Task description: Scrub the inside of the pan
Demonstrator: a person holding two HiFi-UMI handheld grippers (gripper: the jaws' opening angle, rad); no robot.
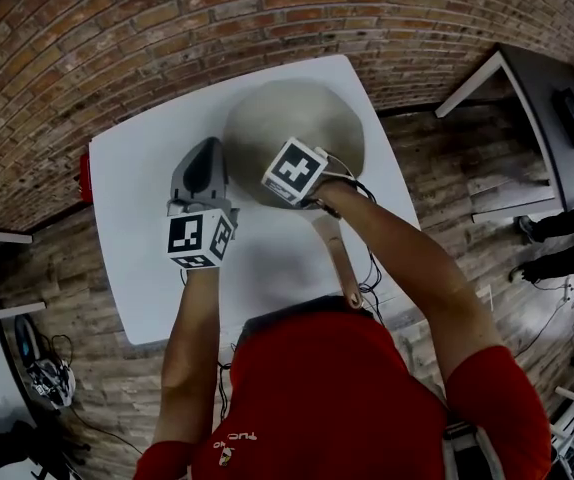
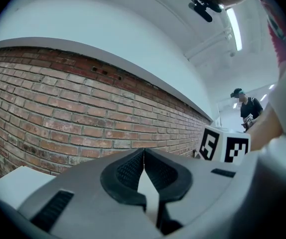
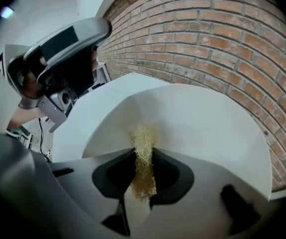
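A round beige pan [image 1: 297, 118] sits at the far side of the white table [image 1: 137, 188], its wooden handle [image 1: 339, 258] pointing toward me. My right gripper [image 1: 294, 173] hovers over the pan's near side, shut on a yellow fibrous scrub pad [image 3: 143, 153]. In the right gripper view the pad's tip reaches past the jaws of the right gripper [image 3: 143, 158] toward the pan's pale inner surface [image 3: 203, 118]. My left gripper [image 1: 207, 158] is held just left of the pan, tilted up at the brick wall. Its pads meet, and the left gripper [image 2: 143, 156] holds nothing.
A brick wall [image 1: 167, 38] runs behind the table. A small red object [image 1: 85, 176] sits at the table's left edge. Another table [image 1: 527, 98] stands to the right, and a person [image 1: 567, 233] stands on the wooden floor there. Cables lie on the floor at lower left.
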